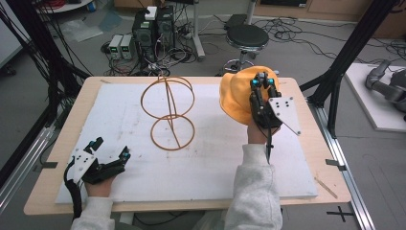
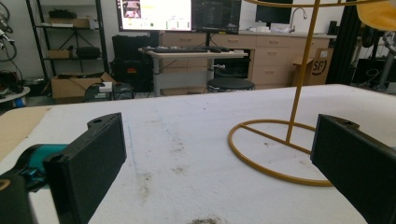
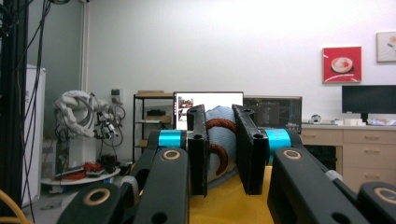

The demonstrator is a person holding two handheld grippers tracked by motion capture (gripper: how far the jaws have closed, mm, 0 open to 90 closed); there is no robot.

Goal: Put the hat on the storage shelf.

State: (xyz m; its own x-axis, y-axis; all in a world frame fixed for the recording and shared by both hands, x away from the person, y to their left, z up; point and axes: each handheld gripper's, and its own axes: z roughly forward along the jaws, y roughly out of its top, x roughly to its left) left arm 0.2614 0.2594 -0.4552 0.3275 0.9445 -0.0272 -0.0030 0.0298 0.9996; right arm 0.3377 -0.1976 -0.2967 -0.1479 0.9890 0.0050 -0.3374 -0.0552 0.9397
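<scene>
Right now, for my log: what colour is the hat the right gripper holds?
Orange-yellow hat, shown best in the high view.

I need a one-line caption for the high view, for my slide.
Right gripper lifts an orange hat beside a wire stand; open left gripper rests on the table.

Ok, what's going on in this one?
A person at a table holds a gripper in each hand. The right claw is clamped on a yellow hat, held up off the white board to the right of a gold wire stand. The left claw rests open near the board's front left corner, holding nothing. The hat is not on the stand yet.
</scene>
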